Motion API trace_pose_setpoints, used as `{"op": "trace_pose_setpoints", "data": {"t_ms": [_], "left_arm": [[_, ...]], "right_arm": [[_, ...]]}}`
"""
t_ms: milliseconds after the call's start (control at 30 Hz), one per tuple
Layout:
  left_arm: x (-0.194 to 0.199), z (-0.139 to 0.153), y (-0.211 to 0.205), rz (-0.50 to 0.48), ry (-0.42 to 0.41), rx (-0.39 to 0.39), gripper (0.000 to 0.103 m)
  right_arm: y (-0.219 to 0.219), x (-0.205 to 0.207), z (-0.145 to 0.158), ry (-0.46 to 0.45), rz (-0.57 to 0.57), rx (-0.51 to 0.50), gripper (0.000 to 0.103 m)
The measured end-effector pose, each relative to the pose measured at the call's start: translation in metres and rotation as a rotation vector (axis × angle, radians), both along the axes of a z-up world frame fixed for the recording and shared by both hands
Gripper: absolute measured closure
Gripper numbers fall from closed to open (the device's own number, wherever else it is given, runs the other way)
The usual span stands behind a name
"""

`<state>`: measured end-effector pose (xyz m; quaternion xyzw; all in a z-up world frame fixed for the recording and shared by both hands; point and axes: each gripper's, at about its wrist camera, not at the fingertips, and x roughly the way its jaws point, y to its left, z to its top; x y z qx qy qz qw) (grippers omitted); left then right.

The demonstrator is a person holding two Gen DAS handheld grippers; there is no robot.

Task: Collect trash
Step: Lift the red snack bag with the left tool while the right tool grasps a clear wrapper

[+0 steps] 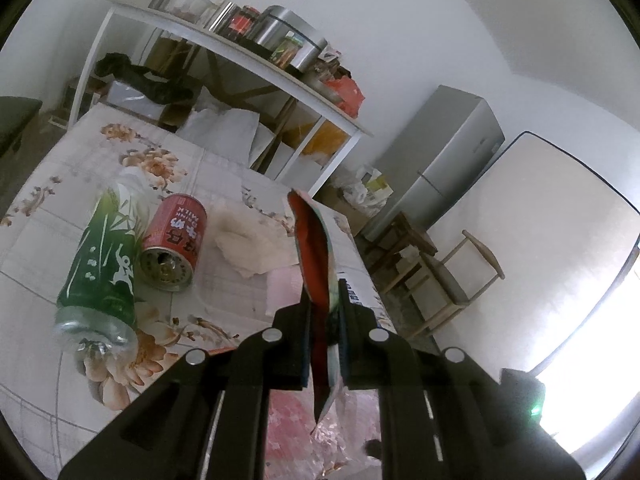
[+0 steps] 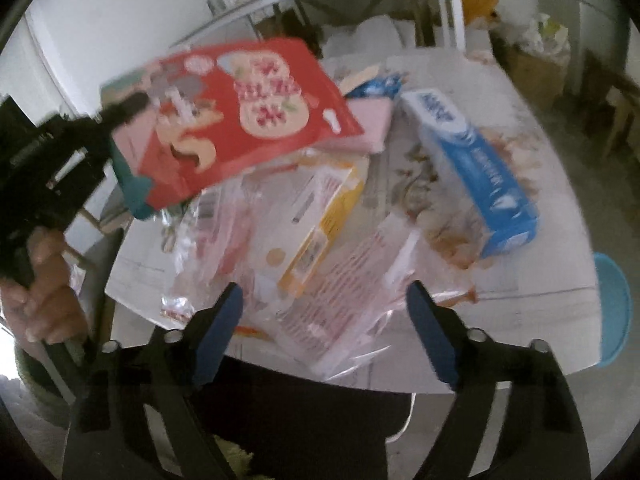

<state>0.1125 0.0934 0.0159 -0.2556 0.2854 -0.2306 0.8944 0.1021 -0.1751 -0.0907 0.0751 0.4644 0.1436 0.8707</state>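
Two tools: left tool (image 1: 325, 312) nearly closed, its pads pinching the red snack pouch (image 2: 240, 120) by one edge; right tool (image 2: 324, 320) with jaws wide apart and nothing between them, hovering over the wrapper pile.
Red snack pouch: flat, thin and probably empty, held clear of the counter (image 1: 224, 184) in the air; judged very light, floppy and slick, so an edge pinch suffices but it may flutter or slide out.
Wrapper pile: clear plastic bag (image 2: 352, 280) with printed sheets and a yellow-and-white carton (image 2: 320, 216) lying at the near counter edge, under the right tool; soft, crinkly film, best taken at a bunched fold, not a flat face.
Blue carton (image 2: 480, 176): lies on its side further in; likely stiff and light, to be gripped across its narrow faces.
Cans: green can (image 1: 100, 252) and red can (image 1: 176, 240) lie side by side, touching or nearly so; rigid, round, likely to roll; grip across the body.
Crumpled tissue (image 1: 248, 248): just beside the red can; soft, compressible.
Edges: pile overhangs the near counter rim, so a careless push could tip it off.
Open room: bare floral cloth lies around the cans; blue stool (image 2: 612, 308) stands close by the counter's right side.
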Motion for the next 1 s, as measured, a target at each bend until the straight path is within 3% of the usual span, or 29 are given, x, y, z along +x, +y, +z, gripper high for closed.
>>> {"op": "trace_pose_setpoints", "data": {"t_ms": [67,333,433,1000], "left_arm": [[-0.004,0.003,0.000,0.002,-0.011,0.000,0.093],[-0.015,0.006,0.005,0.010,-0.019,-0.014,0.093],[-0.020,0.007,0.005,0.012,-0.027,-0.017,0.093],[-0.049,0.038,0.009,-0.007,-0.142,-0.034,0.093]], "right_arm": [[0.004,0.000,-0.008,0.013,0.004,-0.018,0.033],[-0.004,0.003,-0.024,0.067,-0.037,0.005,0.076],[-0.011,-0.003,-0.019,0.063,-0.066,0.017,0.085],[-0.026,-0.036,0.035,-0.090,-0.140,0.017,0.089]]}}
